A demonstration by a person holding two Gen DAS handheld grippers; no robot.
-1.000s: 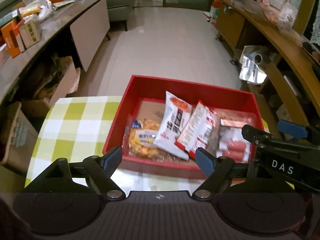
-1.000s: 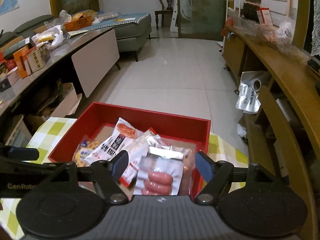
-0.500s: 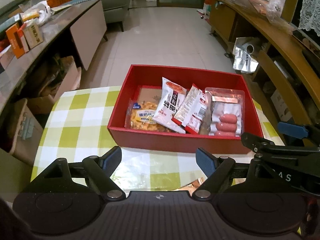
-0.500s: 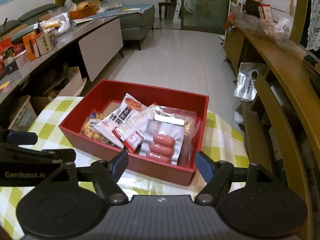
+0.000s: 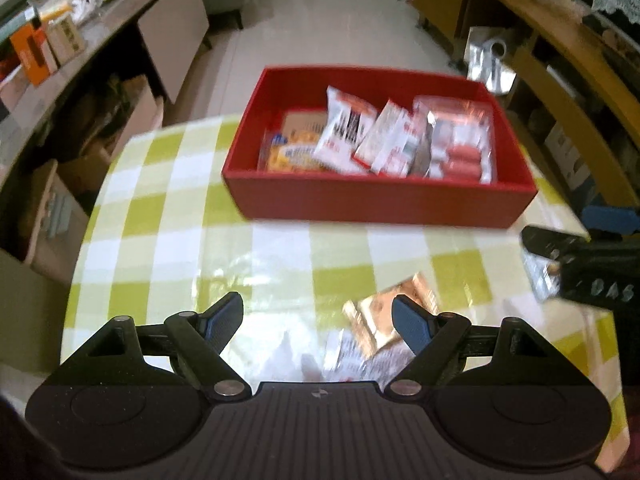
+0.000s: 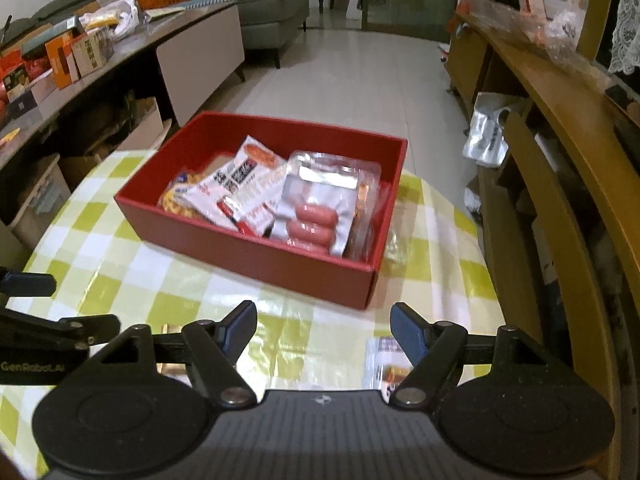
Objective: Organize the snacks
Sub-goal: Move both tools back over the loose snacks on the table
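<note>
1. I'm holding my L gripper (image 5: pixel 318 318) over the checked tablecloth (image 5: pixel 160 216), jaws spread wide, nothing btwn the blue pads.
2. I'm holding my R gripper (image 6: pixel 324 326) the same way: jaws wide apart, carrying nothing.
3. The red box (image 6: pixel 256 254) is sitting ahead of both tools, well beyond the fingertips, slightly R of centre for the L gripper.
4. Inside the box, 4 snack packs are lying side by side & overlapping: a yellow snack bag (image 5: pixel 294 156) at the L end, a white packet w/ black print (image 5: pixel 346 128) next, a white-and-red packet (image 5: pixel 390 142) after that, and a clear sausage pack (image 6: pixel 320 210) at the R end.
5. A gold-orange packet (image 5: pixel 394 308) is lying on the cloth just beside my L gripper's R finger (image 5: pixel 410 326), partly behind it.
6. A white printed packet (image 5: pixel 360 356) is lying partly under it, closer to me; L view is blurry, can't read it.
7. In the R view another small packet (image 6: pixel 382 360) is lying on the cloth right by my R gripper's R finger (image 6: pixel 408 330), half hidden by it.
</note>
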